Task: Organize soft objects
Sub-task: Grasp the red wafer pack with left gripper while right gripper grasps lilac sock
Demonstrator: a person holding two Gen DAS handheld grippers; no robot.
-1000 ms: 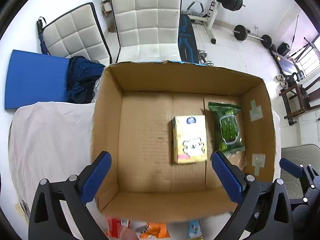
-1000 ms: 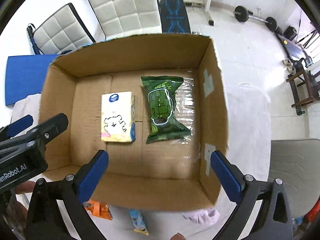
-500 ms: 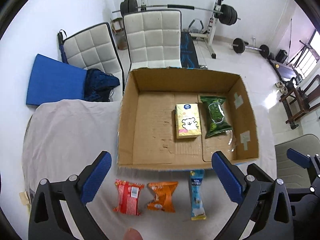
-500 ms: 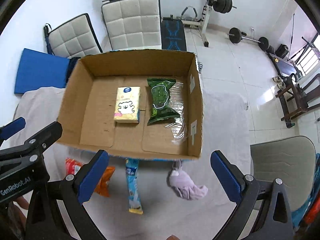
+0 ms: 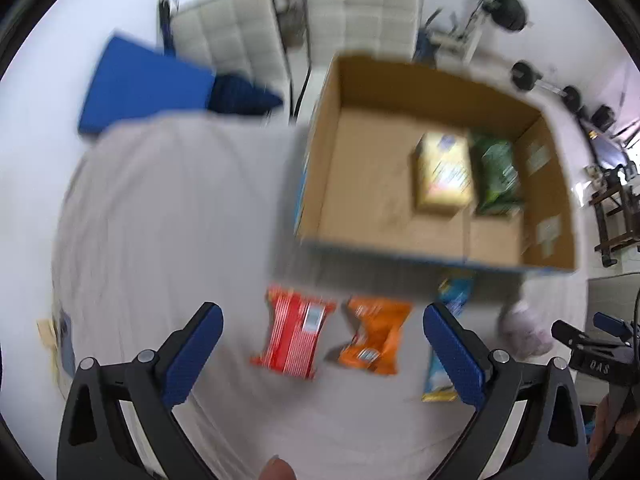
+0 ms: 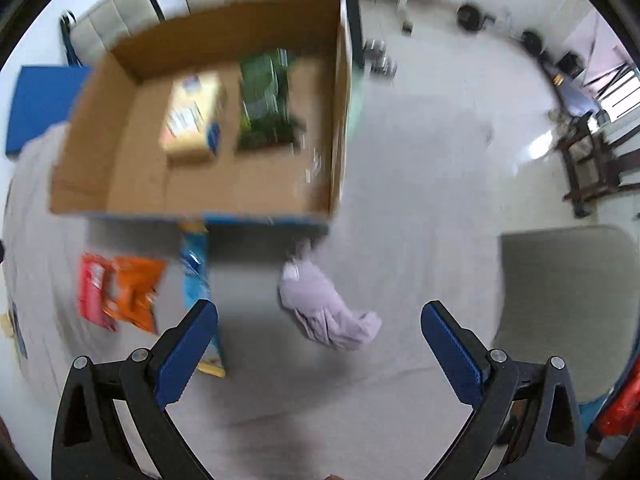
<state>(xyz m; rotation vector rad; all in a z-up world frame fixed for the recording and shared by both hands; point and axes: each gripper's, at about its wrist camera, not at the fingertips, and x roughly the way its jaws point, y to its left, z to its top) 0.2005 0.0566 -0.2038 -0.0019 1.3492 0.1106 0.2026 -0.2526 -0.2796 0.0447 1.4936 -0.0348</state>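
An open cardboard box (image 5: 320, 152) (image 6: 338, 120) holds a yellow tissue pack (image 5: 442, 176) (image 6: 192, 116) and a green packet (image 5: 496, 176) (image 6: 264, 100). In front of it on the grey cloth lie a red packet (image 5: 296, 338) (image 6: 90, 292), an orange packet (image 5: 374, 340) (image 6: 134, 292), a blue packet (image 5: 446, 344) (image 6: 196, 276) and a crumpled lilac cloth (image 5: 524, 332) (image 6: 326, 308). My left gripper (image 5: 320, 356) is open and empty, above the red and orange packets. My right gripper (image 6: 318, 352) is open and empty, above the lilac cloth.
The table is covered with a grey cloth (image 5: 160, 220). White padded chairs (image 5: 360, 12) and a blue mat (image 5: 140, 84) stand behind it. Gym weights (image 5: 508, 4) lie on the floor beyond. A grey chair seat (image 6: 568, 288) is at the right.
Both grippers have pulled back from over the box toward the near side of the table and lowered. The packets and lilac cloth have come into view. Both stay open.
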